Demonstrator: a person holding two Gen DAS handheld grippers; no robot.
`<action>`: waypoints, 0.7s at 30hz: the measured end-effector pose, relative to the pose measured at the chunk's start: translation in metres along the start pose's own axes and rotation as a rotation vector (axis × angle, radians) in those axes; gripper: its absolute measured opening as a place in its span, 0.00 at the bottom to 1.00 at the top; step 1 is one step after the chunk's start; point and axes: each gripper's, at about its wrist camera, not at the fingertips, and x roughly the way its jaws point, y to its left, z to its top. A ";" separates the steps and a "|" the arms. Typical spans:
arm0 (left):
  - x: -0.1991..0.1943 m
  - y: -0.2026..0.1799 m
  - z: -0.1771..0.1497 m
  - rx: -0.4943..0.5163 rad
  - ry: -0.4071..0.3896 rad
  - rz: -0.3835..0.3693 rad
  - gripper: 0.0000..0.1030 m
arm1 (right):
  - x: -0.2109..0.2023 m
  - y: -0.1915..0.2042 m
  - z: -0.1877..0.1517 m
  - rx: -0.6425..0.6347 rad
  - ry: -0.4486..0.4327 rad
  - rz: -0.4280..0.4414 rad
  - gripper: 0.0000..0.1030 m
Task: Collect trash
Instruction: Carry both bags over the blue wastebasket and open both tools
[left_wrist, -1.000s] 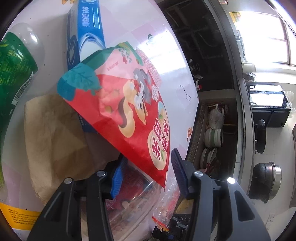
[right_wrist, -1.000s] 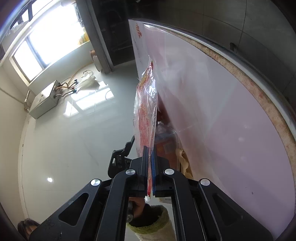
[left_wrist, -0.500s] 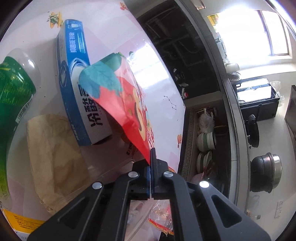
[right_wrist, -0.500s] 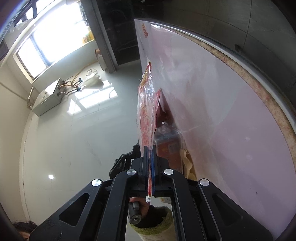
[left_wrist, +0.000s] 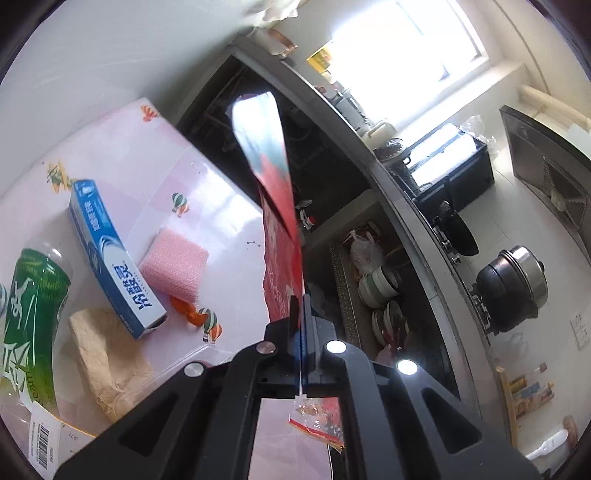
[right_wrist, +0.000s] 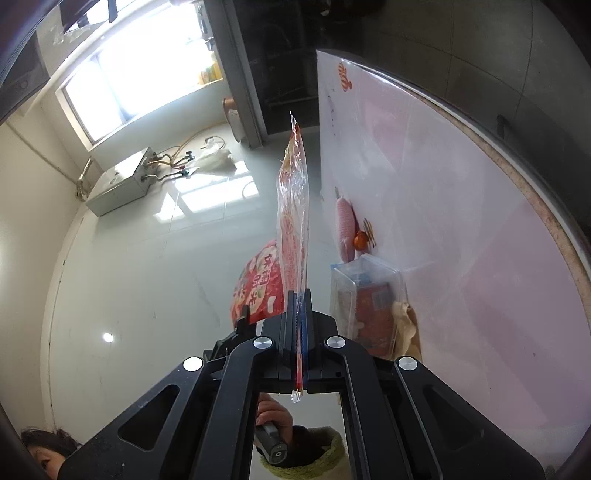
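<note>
On the table: blue box, pink sponge, green bottle, brown paper, lying close together.
Left gripper: jaws have just closed; clamped on the red snack bag, which stands edge-on above the table's edge.
Right gripper: closed on a clear wrapper with red print, held off the table.
Clear tub: on the table, beside the brown paper.
Hand: below the right gripper, gripping the other handle.
</note>
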 end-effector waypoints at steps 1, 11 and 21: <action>-0.004 -0.007 -0.001 0.031 -0.006 -0.010 0.00 | -0.003 0.002 0.000 -0.005 -0.008 0.004 0.01; -0.002 -0.068 -0.023 0.254 -0.014 -0.030 0.00 | -0.050 0.008 -0.001 -0.031 -0.122 0.023 0.01; 0.050 -0.142 -0.066 0.457 0.123 -0.081 0.00 | -0.129 -0.010 0.000 -0.002 -0.304 0.040 0.00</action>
